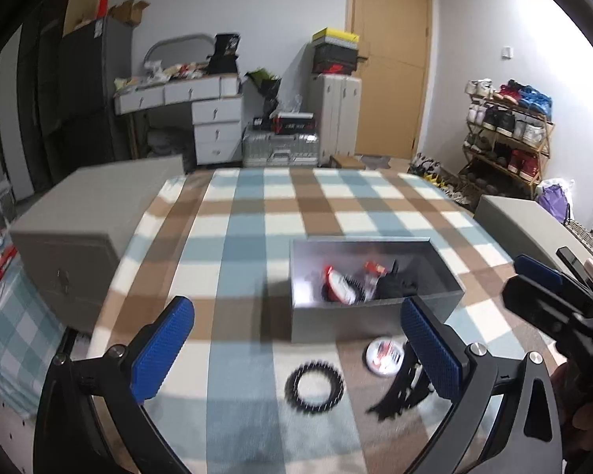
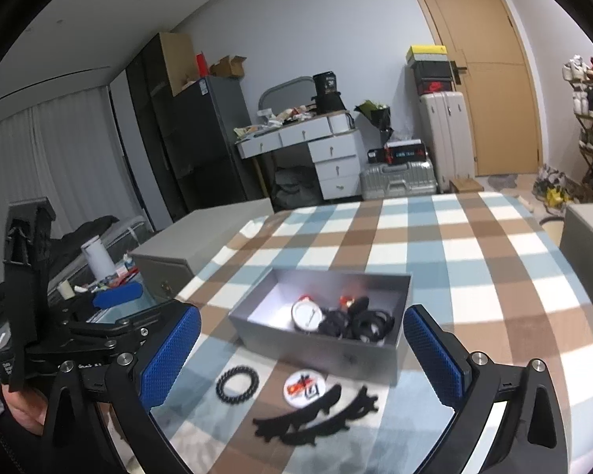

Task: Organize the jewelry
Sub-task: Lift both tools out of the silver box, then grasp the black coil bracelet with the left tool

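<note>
Both my tongs, left (image 1: pixel 296 349) and right (image 2: pixel 302 349), gape wide, empty; the thin hair ring (image 2: pixel 238 384) ahead could slip my pinch.

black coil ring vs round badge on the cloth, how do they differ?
The black coil ring is an open loop showing the cloth through its middle; the round badge is a solid disc. The ring is all black; the badge is white with red and black print. The ring lies farther left, the badge nearer the grey box. Both lie flat on the checked cloth, outside the box, ungripped.
</note>
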The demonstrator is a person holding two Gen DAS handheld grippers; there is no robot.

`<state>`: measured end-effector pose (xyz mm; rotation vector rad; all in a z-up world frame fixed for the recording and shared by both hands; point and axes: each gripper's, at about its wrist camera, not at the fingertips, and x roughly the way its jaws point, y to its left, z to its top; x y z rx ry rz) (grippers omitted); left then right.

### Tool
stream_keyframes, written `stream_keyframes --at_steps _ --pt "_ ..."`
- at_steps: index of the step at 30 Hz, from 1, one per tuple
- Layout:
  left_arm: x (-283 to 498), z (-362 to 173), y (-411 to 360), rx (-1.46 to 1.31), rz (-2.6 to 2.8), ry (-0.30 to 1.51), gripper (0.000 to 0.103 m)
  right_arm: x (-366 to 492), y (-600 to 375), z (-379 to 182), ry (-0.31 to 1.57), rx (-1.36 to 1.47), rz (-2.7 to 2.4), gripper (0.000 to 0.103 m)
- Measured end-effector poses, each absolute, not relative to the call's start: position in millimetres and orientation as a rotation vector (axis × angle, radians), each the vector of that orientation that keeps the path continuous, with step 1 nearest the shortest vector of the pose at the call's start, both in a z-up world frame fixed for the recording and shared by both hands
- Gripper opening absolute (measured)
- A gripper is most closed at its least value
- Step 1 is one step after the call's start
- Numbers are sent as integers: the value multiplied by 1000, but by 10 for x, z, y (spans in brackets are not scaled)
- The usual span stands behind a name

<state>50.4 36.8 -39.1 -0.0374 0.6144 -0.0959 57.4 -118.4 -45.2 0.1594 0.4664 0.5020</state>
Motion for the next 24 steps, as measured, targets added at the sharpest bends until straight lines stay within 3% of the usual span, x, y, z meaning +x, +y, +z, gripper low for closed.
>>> stream_keyframes --at_steps 24 --pt "523 -1026 403 -95 -132 875 102 307 -1166 -1093 611 111 473 103"
